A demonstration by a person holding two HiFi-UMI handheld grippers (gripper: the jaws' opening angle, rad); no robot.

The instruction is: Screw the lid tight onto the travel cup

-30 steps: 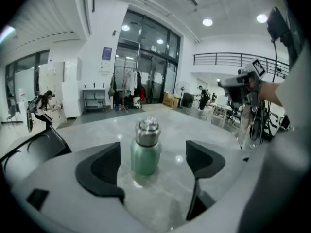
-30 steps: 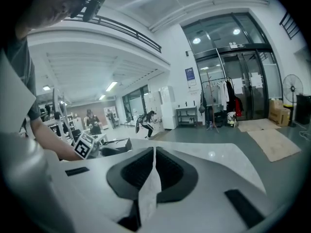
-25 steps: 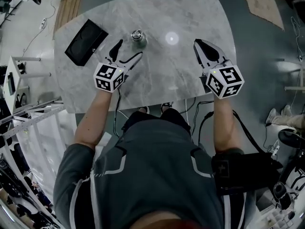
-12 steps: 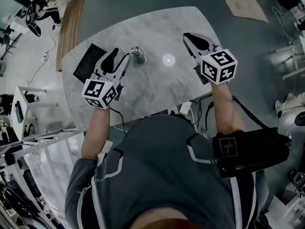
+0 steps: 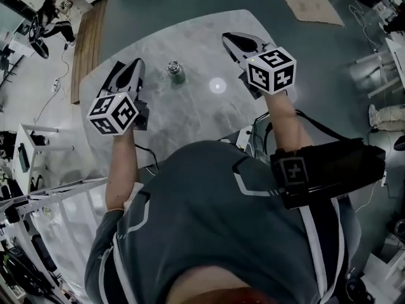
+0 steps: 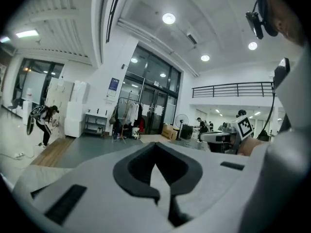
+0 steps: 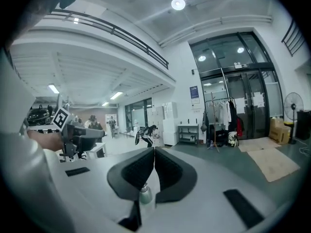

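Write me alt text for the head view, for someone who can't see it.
Seen from above, a person holds a left tool and a right tool, both shut and empty, over a grey marble table. A small metal travel cup stands on the table between them, touched by neither.

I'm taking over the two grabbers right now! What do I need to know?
Left gripper: shut, empty, over the table's left side, apart from the cup.
Right gripper: shut, empty, over the right side.
Travel cup: upright on the table between them, untouched; the lid seems to sit on top.
Done: can't tell how tight the lid is.
Left: hold the cup, screw the lid tight.
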